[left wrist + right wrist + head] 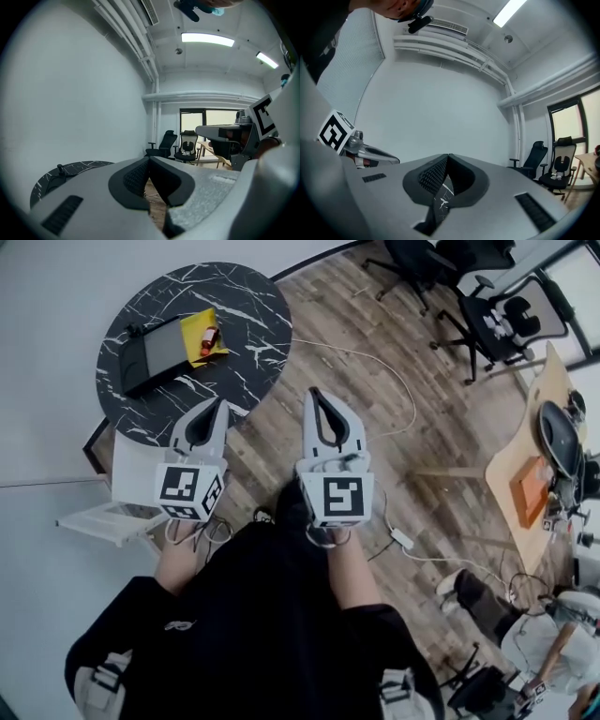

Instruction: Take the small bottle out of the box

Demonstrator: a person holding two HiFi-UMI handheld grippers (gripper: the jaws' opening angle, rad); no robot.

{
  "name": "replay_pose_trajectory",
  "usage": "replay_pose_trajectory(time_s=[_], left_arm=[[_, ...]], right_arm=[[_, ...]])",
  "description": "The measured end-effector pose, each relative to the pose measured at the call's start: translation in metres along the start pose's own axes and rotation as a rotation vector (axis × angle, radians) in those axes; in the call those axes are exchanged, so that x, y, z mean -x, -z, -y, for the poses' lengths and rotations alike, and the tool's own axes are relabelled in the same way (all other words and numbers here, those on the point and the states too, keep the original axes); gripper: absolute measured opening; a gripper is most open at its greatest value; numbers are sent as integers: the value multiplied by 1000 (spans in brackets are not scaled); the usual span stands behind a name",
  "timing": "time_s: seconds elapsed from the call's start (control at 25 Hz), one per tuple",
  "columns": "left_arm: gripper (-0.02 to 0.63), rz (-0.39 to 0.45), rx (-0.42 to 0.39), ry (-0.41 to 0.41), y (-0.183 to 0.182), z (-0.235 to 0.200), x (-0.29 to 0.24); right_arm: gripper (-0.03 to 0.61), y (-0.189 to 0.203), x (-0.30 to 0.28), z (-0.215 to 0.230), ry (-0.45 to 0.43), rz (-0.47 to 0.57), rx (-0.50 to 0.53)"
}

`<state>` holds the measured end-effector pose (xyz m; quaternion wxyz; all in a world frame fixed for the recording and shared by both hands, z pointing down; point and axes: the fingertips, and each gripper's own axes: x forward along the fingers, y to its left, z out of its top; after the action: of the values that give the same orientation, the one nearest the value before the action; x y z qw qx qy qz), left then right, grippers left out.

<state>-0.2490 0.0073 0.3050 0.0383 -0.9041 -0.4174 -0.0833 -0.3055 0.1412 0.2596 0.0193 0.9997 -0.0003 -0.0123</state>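
A wooden floor (375, 427) fills the head view, with a round, black, marble-patterned bench (244, 306) at the upper left against a white wall. On the bench lies a dark, flat box (155, 354). Just beside it is a yellow piece (199, 324), and the small bottle (208, 339) lies on that. Whether the yellow piece belongs to the box cannot be told from here. Only the head view shows the bottle and the box.

A person in black holds both grippers out over the floor near the bench edge, well apart from the bottle. The left gripper (217, 404) points toward the bench rim, and the right gripper (314, 393) is beside it.

The left gripper view shows that gripper's dark pads meeting at the tip with nothing between them. Past them it shows the bench's near edge at the left, office chairs (176, 145) before a bright window, and long ceiling lights (207, 39).

The right gripper view shows its jaws pressed together and empty too. A sliver of marble pattern is visible through the gap below the tip, and the other gripper's marker cube (335, 131) is at the left.

Only the head view takes in a white cable (394, 381) across the floor and a wooden table (525, 465) at the right.
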Motion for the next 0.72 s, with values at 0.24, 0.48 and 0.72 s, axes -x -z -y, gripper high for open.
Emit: replay_pose_trajectory(time_s=[0.24, 0.48, 0.72], left_arm=[[-3, -32, -9, -37, -9, -24, -60], [-3, -91, -10, -70, -20, -32, -115], [-3, -125, -5, -99, -25, -25, -159]], right_arm=[[-5, 5, -64, 38, -48, 17, -54], [-5, 0, -115, 76, -115, 31, -80], [-5, 11, -144, 104, -180, 15, -113]])
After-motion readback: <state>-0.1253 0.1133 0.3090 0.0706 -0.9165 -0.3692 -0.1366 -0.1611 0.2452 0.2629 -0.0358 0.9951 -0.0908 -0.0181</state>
